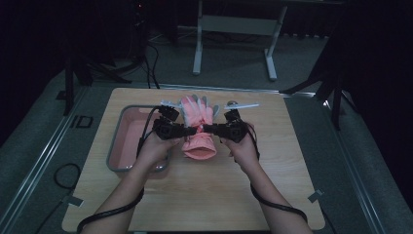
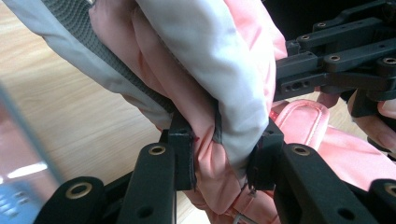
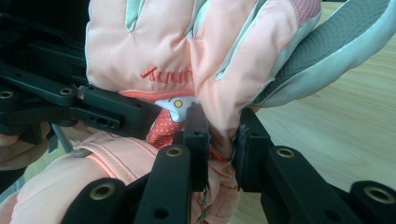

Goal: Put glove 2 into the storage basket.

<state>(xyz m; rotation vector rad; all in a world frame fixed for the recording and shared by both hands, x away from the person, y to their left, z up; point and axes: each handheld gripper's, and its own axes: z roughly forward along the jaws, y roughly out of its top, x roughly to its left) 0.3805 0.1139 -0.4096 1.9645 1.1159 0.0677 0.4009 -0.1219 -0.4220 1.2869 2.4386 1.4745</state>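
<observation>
Left gripper (image 1: 191,129) and right gripper (image 1: 208,129) each clamp the pink glove (image 1: 197,117). Glove held above the table (image 1: 195,195), beside the tray (image 1: 117,141)

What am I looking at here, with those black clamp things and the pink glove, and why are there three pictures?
There is no robot here: a person holds a hand-held clamp in each hand. The high view looks down from above on a wooden table. The left gripper and the right gripper both pinch a pink and grey padded glove near its wrist, from opposite sides. The other two pictures come from small cameras riding on the clamps, each looking along its own two black jaws. In the left gripper view the jaws squeeze a fold of the glove; the right gripper view shows the same for the other clamp. At the table's left stands a grey tray with a pink inside.
</observation>
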